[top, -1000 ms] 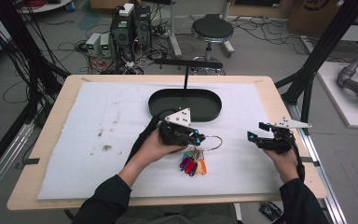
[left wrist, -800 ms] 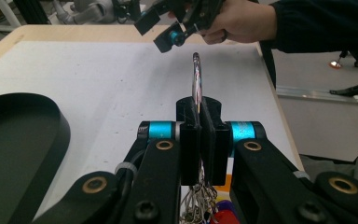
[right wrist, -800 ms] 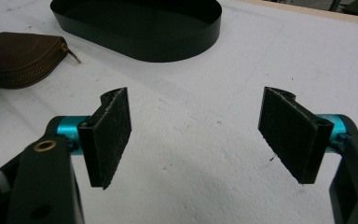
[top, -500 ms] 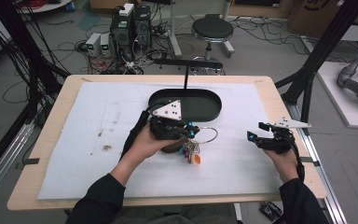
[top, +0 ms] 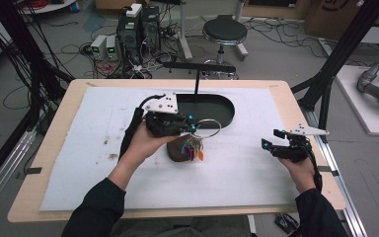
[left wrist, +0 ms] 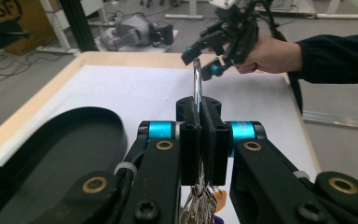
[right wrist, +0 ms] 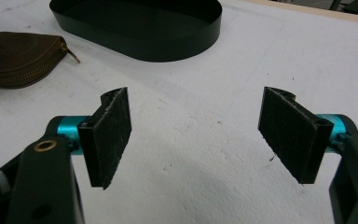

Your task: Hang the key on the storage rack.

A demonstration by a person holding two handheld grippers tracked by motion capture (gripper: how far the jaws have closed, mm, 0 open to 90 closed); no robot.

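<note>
Above white table mat [top: 79,163], left gripper [top: 193,129] pinches key ring [top: 208,128] (keys dangling).

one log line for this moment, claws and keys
left claw: shut on key ring, keys hanging above pouch | right claw: open, empty | tray: empty

Background. A white mat [top: 79,163] covers most of the wooden worktop [top: 59,123]. At the mat's far edge sits a black oval tray [top: 222,106], with a thin black post [top: 196,81] rising beside it. Beyond the worktop: a round stool [top: 224,30], computer towers [top: 138,24] and loose cables [top: 276,29] on the floor.
</note>
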